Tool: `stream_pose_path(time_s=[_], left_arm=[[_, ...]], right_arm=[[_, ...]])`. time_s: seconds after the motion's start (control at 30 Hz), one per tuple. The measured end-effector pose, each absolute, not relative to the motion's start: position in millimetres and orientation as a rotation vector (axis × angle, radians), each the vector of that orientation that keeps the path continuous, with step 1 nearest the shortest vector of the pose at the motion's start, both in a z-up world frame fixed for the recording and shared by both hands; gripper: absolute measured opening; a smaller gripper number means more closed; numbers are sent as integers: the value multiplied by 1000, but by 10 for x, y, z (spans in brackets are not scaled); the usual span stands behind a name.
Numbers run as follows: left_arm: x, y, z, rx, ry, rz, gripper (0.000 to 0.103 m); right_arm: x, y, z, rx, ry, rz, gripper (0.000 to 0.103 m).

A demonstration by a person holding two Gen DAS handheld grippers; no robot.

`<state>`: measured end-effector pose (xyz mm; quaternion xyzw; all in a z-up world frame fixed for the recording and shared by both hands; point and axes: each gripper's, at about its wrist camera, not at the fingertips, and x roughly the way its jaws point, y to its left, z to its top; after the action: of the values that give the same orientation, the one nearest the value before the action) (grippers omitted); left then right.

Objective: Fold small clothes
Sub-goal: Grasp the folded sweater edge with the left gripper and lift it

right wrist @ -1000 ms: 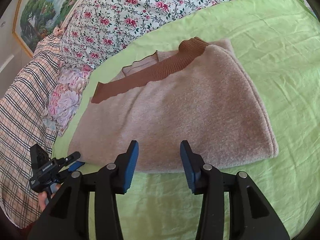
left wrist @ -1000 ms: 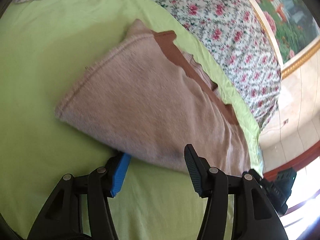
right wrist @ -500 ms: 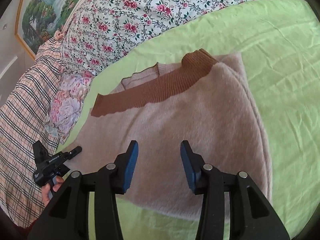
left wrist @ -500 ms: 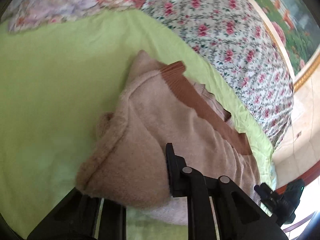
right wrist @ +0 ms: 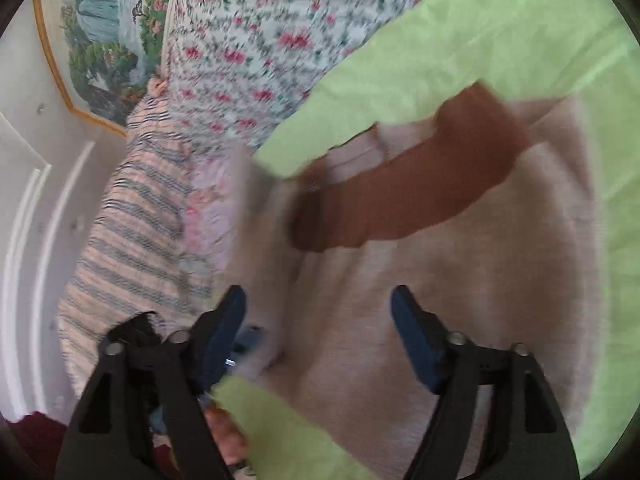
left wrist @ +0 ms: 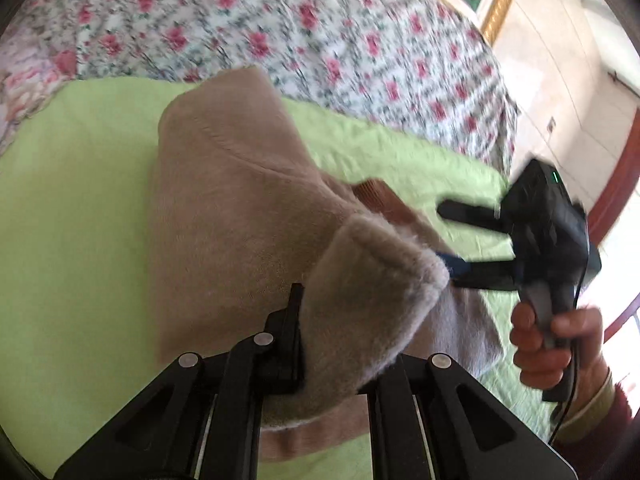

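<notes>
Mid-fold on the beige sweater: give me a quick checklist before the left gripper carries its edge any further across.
1. Left gripper clamped on the sweater: ok, the jaws have just closed with a thick fold of knit between them.
2. Gripped edge lifted off the green sheet: ok, it curls up over the fingers.
3. Right gripper free of fabric: ok, its jaws have just opened wide, nothing between them.
4. Path clear: not ok, the right gripper sits close beside the raised corner in the left wrist view.
5. Brown ribbed collar lying flat: cannot tell, blurred.
6. Layers aligned underneath: cannot tell, hidden by the fold.
</notes>
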<state>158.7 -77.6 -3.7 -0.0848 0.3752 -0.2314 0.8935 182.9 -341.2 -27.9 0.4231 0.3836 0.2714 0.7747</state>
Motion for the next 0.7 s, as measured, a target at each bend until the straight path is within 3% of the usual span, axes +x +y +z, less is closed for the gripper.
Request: stream_pose_path(time_s=[0.23, 0.27, 0.37, 0.4, 0.6, 0.7], left_arm=[[1551, -811, -170, -179, 797, -511, 8], [1544, -813, -167, -177, 795, -513, 8], [1516, -813, -123, -148, 784, -510, 8], [1510, -828, -99, -134, 779, -507, 8], [1438, -1127, 210, -108, 722, -611, 8], [1382, -1513, 221, -75, 729, -684, 8]], right_arm=[[2488, -2980, -475, 941, 914, 642, 82], [2571, -2934, -483, 943, 924, 640, 75], [2796, -2830, -471, 908, 961, 590, 23], [2802, -2838, -409, 895, 943, 590, 19], [2320, -3288, 221, 723, 771, 527, 16], [2033, -3631, 218, 642, 774, 413, 16]])
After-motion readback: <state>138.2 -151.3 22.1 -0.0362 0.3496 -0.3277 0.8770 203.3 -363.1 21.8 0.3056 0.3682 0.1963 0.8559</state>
